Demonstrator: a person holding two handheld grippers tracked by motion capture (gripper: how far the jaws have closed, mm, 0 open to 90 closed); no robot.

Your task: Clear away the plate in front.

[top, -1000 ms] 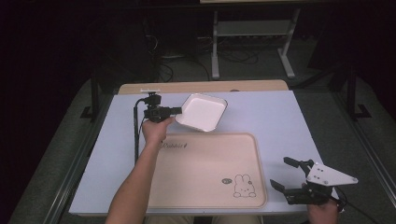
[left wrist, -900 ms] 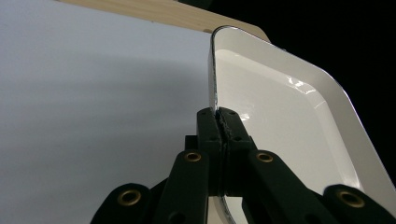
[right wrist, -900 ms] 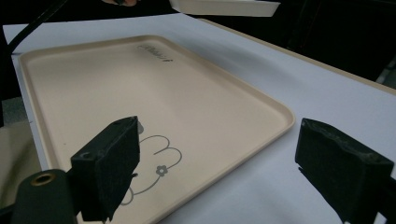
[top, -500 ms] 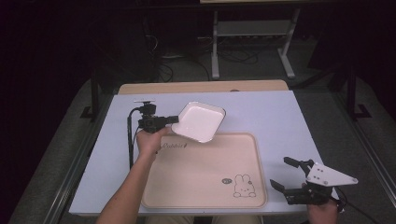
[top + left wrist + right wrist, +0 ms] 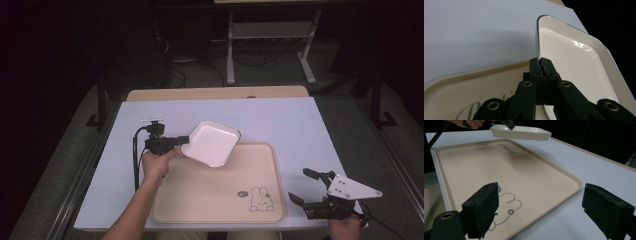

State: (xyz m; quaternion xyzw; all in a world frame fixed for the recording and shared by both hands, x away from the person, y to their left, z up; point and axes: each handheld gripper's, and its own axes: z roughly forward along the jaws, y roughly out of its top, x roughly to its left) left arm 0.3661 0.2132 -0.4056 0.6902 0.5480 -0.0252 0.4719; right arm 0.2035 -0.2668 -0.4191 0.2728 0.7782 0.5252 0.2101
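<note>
High view: a pale bench (image 5: 280,120) in a dark room carries a beige tray (image 5: 210,200). The left gripper (image 5: 181,141) pinches a white dish (image 5: 212,143) above the tray's far corner; the right gripper (image 5: 305,192) gapes wide just beside the tray.

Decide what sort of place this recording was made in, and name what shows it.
Probably a lab or recording studio, not a kitchen: a white-topped table in a dark room, loose cables on the floor, and a metal stand behind.
</note>
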